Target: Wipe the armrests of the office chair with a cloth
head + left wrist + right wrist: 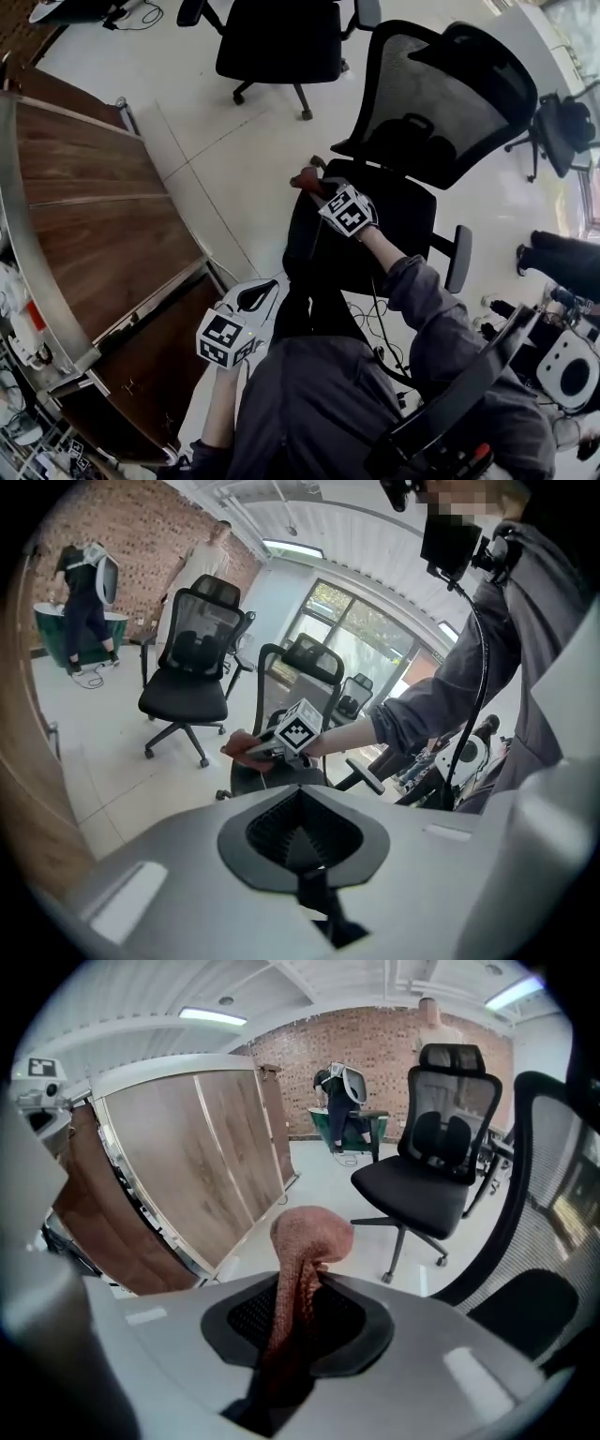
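Note:
The office chair (pixel 427 103) with a black mesh back stands in front of me, its seat (pixel 403 220) facing me. Its one visible armrest (pixel 459 258) sticks out at the seat's right side. My right gripper (pixel 317 190) hovers over the seat's left edge, shut on a reddish cloth (pixel 306 178); the armrest on that side is hidden beneath it. In the right gripper view the cloth (pixel 305 1241) bulges out past the jaws of the right gripper (pixel 292 1335). My left gripper (pixel 257 296) hangs low near my body, away from the chair, shut and empty (pixel 302 844).
A curved wooden desk (pixel 94 206) fills the left. A second black chair (pixel 277 42) stands at the far side, a third (pixel 562 127) at the right. Cables (pixel 370 319) lie on the tiled floor by the chair. Equipment (pixel 572 366) sits at lower right.

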